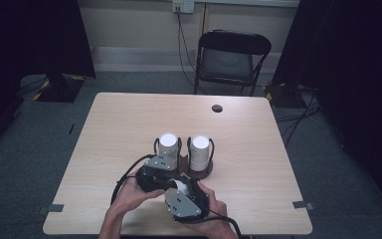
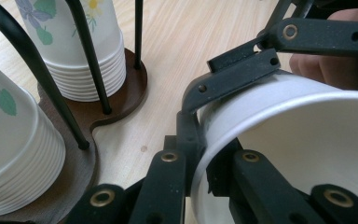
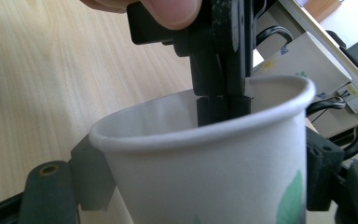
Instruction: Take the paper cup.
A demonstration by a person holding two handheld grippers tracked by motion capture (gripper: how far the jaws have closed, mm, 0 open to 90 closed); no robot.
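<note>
- The right gripper [image 3: 205,186] is clamping the paper cup [image 3: 214,158] by its sides at lower centre of its view.
- The left gripper [image 2: 200,154] is pinching the cup's rim (thin wall); squeezing harder is risking a crushed or torn cup.

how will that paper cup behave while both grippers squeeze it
The cup is thin paper, so it is probably light and soft. Its rim already looks out of round where the left gripper pinches it, so it likely dents. The right gripper clamping its sides should hold without slipping.

Pinching the rim of a white paper cup [image 2: 307,135], with two cup stacks [image 2: 79,51] racked just beside.
</note>
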